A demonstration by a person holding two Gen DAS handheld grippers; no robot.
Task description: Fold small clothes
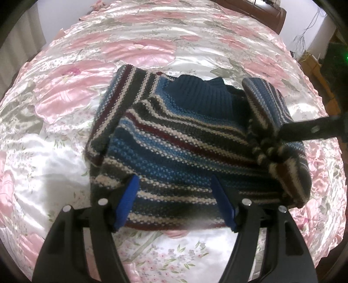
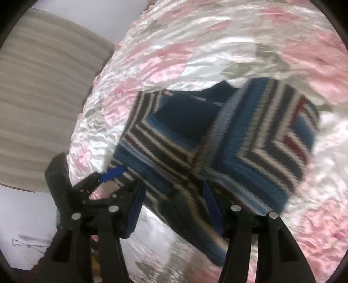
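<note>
A small striped knit sweater (image 1: 174,139) in blue, grey, white and maroon lies on the bed, its dark blue ribbed collar (image 1: 200,95) pointing away. Its left sleeve (image 1: 113,104) is folded in along the body. My left gripper (image 1: 176,191) stands open over the near hem, one blue pad on each side of a stretch of knit. My right gripper (image 1: 280,135) comes in from the right, shut on the bunched right sleeve (image 1: 265,102), which is raised over the body. The blurred right wrist view shows that sleeve (image 2: 184,209) running between my right gripper (image 2: 174,196) fingers.
A shiny pink floral bedspread (image 1: 130,43) covers the whole bed. A wooden headboard (image 1: 271,13) stands at the far end. Boxes and cables (image 1: 313,63) sit beyond the right edge. A beige curtain (image 2: 43,98) hangs past the other side.
</note>
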